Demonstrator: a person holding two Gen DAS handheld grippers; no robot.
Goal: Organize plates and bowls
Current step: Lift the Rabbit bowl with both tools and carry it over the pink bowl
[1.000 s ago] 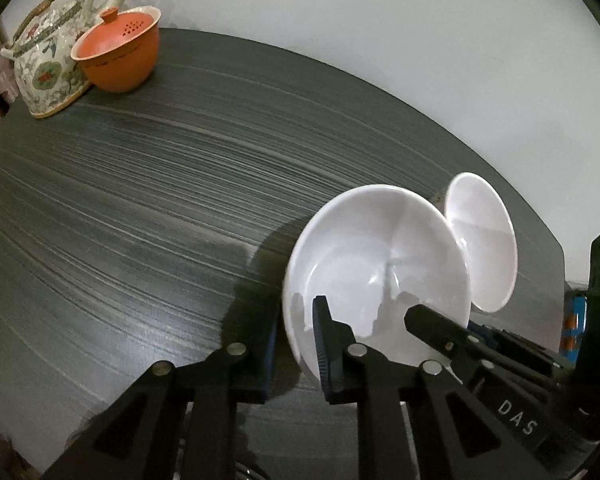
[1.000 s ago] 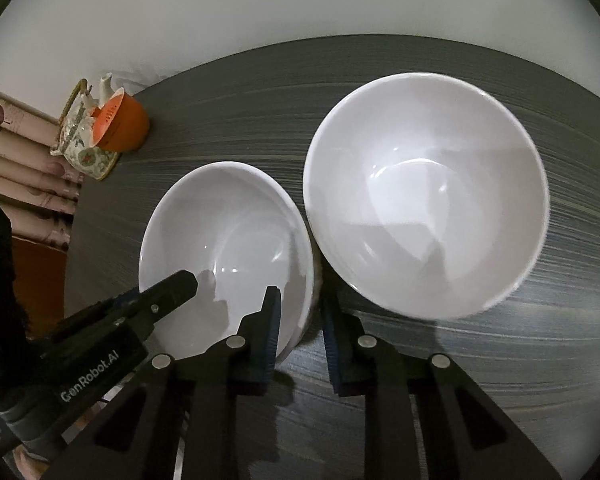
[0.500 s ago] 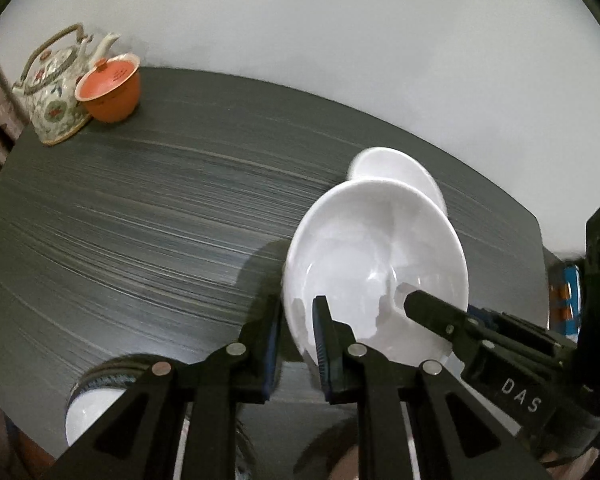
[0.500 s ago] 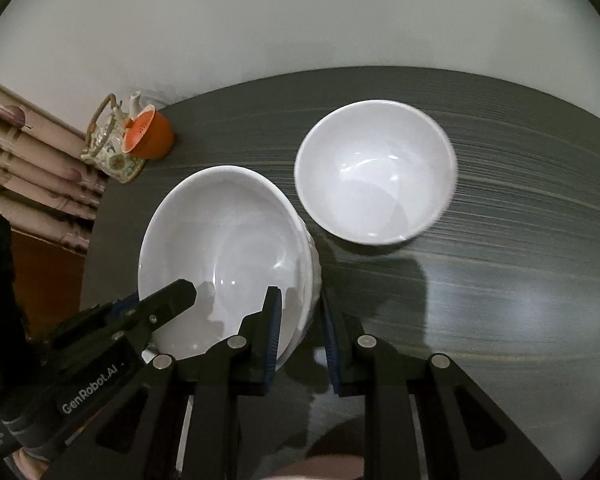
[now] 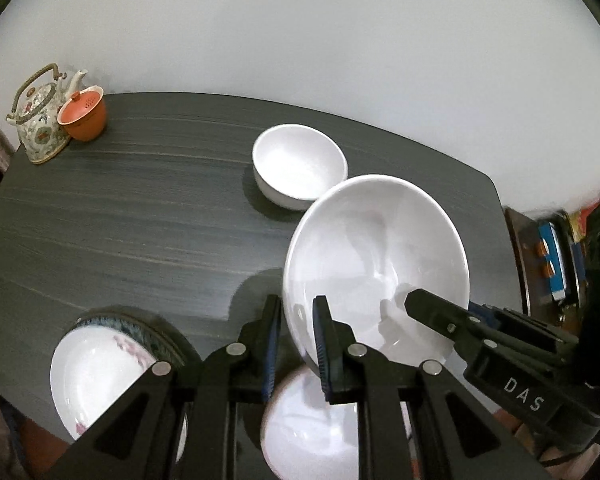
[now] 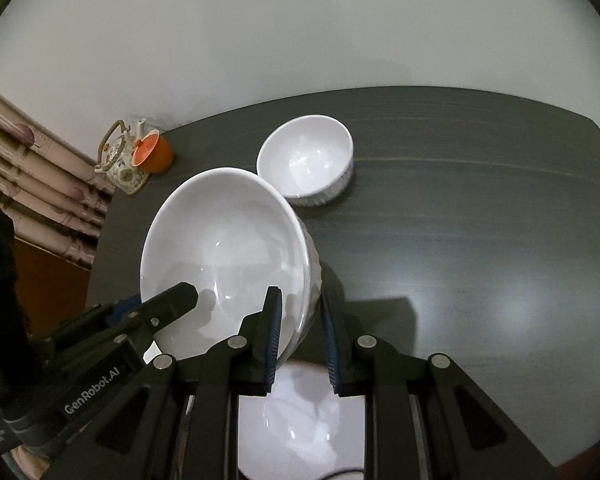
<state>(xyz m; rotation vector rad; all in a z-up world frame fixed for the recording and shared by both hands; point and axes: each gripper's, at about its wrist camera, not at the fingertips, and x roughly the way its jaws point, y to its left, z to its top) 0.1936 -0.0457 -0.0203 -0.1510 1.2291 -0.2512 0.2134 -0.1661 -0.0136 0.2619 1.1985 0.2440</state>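
Gripping opposite rims of large white bowl (image 5: pixel 376 256) w/ left gripper (image 5: pixel 297 344) & right gripper (image 6: pixel 299 340) both clenched for balance, held above table (image 6: pixel 460 240), prob. for nesting w/ small bowl (image 6: pixel 306 160) beyond, teapot (image 5: pixel 36 124) at far corner.

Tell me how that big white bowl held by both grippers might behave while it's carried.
The big white bowl looks glazed and glossy, so its rim may slip between the pads. The left gripper and right gripper pinch opposite edges, so it could tilt. It's probably rigid and breakable.
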